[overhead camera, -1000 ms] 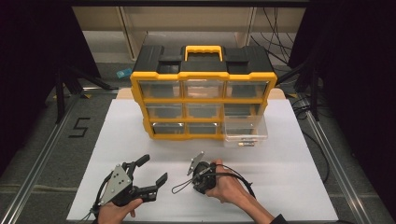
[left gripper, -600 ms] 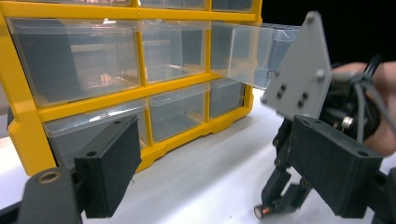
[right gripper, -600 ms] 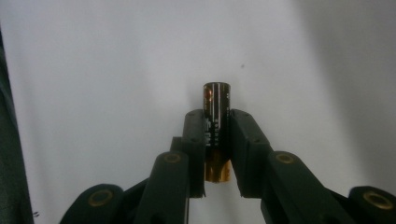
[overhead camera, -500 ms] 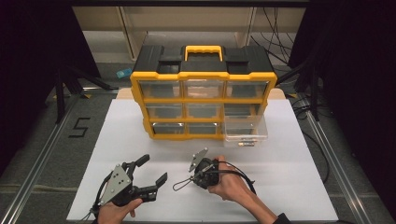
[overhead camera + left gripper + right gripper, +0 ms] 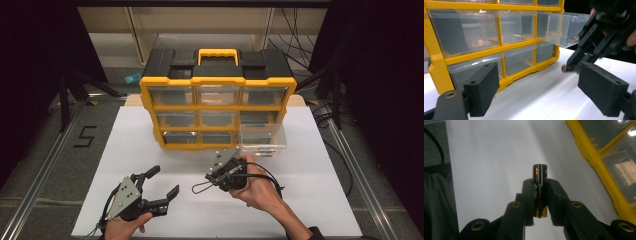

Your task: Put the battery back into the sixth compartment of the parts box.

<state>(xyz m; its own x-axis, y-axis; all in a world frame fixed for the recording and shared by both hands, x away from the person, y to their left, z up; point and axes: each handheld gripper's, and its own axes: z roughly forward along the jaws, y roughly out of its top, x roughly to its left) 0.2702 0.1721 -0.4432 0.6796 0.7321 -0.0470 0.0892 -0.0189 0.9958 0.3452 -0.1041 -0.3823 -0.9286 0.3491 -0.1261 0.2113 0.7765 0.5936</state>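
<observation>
A small black and gold cylinder [image 5: 539, 171] is clamped between the pads of my right gripper [image 5: 540, 185], which is shut on it. In the high view that right gripper [image 5: 210, 176] hangs above the white table, just in front of the pulled-out clear drawer [image 5: 262, 140] of the yellow organizer [image 5: 217, 100]. In the left gripper view, the right gripper [image 5: 569, 67] holds the cylinder [image 5: 564, 68] at its tips below that drawer [image 5: 564, 28]. My left gripper [image 5: 165, 181] rests open near the table's front edge, nothing between its pads [image 5: 484, 90].
The organizer has a black top, a yellow handle [image 5: 217, 52] and three rows of clear drawers. A white board [image 5: 310, 190] covers the table. Metal rails [image 5: 47, 165] run along both sides, and black cables lie at the back right.
My right gripper has risen off the table and moved a little toward the organizer, carrying the cylinder. The left gripper has stayed where it was.
</observation>
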